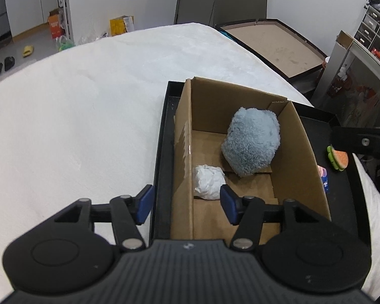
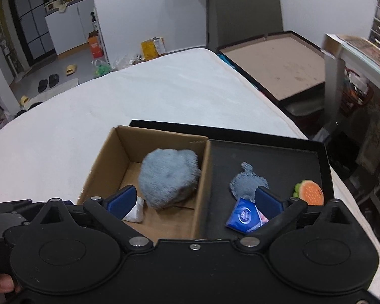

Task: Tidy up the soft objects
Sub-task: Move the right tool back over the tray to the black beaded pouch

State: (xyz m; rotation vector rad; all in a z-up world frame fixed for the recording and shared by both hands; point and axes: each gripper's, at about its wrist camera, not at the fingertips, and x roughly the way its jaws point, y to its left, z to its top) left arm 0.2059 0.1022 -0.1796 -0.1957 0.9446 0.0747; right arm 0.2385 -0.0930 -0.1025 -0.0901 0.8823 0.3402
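Note:
An open cardboard box (image 1: 304, 152) (image 2: 103, 157) stands in the left part of a black tray (image 1: 162, 152) (image 2: 278, 152). Inside it lie a fluffy grey-blue plush (image 1: 250, 141) (image 2: 168, 177) and a crumpled white wad (image 1: 209, 182) (image 2: 135, 211). My left gripper (image 1: 186, 204) is open, straddling the box's left wall, just short of the wad and holding nothing. My right gripper (image 2: 195, 200) is wide open over the box's right wall, empty. On the bare tray floor lie a flat grey-blue knitted piece (image 2: 247, 182), a blue tissue packet (image 2: 243, 215) and an orange-and-green toy (image 2: 310, 192) (image 1: 338, 159).
The tray rests on a white fluffy cover (image 1: 76, 126) (image 2: 139, 96) that stretches left and far. Beyond its far right edge stands a low dark-framed board (image 1: 273, 43) (image 2: 278, 60). Shelves with clutter (image 1: 367, 50) line the right side. A fingertip (image 2: 0, 283) shows at the lower left.

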